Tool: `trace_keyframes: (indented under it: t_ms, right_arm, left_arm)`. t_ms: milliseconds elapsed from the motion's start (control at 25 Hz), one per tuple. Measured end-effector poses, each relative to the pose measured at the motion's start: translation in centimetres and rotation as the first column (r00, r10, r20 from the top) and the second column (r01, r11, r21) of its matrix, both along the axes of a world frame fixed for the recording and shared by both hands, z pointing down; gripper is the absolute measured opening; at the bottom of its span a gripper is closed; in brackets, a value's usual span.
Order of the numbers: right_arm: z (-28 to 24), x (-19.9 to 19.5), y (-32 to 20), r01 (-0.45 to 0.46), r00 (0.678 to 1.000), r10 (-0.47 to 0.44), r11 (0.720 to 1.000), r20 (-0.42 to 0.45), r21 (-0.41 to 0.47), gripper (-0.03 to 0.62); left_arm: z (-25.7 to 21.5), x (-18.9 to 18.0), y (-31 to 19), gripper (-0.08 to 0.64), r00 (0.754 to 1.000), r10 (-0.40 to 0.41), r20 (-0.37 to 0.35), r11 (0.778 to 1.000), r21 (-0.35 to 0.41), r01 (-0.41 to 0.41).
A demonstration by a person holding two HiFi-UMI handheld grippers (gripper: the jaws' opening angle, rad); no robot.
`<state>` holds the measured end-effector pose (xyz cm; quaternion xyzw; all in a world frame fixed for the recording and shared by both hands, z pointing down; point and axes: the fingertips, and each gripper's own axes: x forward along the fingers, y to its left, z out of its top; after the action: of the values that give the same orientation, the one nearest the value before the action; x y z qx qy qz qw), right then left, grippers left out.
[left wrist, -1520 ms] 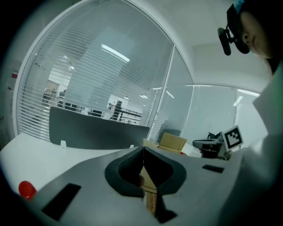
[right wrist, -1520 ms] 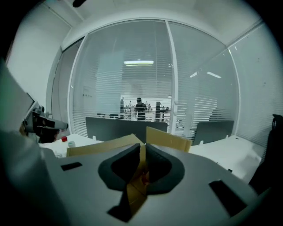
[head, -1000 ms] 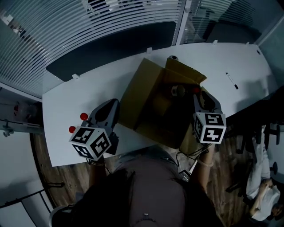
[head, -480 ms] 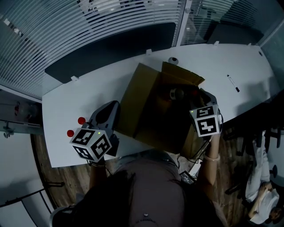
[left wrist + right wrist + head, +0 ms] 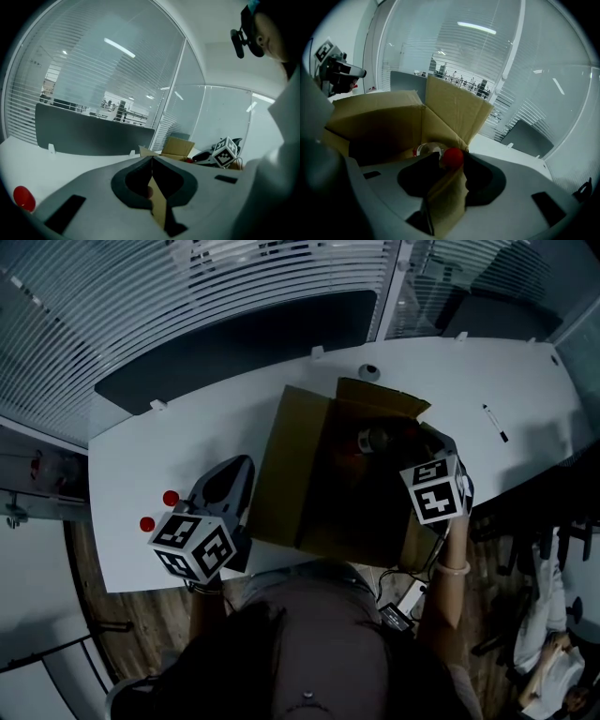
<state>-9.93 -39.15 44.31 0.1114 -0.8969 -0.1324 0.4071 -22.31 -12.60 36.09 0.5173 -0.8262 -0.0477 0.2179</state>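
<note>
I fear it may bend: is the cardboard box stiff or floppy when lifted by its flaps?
Probably floppy: the left gripper and right gripper each pinch one thin flap of the cardboard box. It likely slides easily on the smooth white table.

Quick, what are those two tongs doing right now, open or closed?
Left tongs: closed on the left box flap.
Right tongs: closed on the right box flap.

A white desk (image 5: 187,437) carries an open cardboard box (image 5: 291,474) at its middle. Two small red round things (image 5: 170,497) lie left of the box, a pen (image 5: 495,423) lies far right, and a small grey round thing (image 5: 369,372) lies just beyond the box.
</note>
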Motion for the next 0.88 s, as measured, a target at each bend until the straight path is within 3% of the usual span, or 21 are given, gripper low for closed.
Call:
trace_keyframes:
  t_ms: [120,240,280,880]
  right_arm:
    - [0.1,-0.2,-0.4,0.023,0.999,-0.019,0.997,-0.042,0.077,0.164]
    - [0.0,-0.4,-0.7,0.031,0.998,-0.024,0.992,-0.049,0.126,0.096]
    - [0.0,-0.4,-0.6,0.029,0.999,-0.024,0.992,-0.042,0.123,0.059]
    - [-2.9,1.5,1.2,-0.077,0.993,0.077,0.997,0.089,-0.001,0.060]
  left_arm:
    - [0.1,0.0,0.0,0.009,1.000,0.000,0.002,1.000,-0.004,0.000]
    - [0.0,0.0,0.0,0.009,1.000,-0.006,0.000,1.000,-0.001,0.006]
    - [0.0,0.0,0.0,0.009,1.000,-0.009,-0.001,1.000,0.000,0.009]
    - [-0.8,0.4,0.9,0.009,0.998,0.054,0.007,0.998,0.010,-0.054]
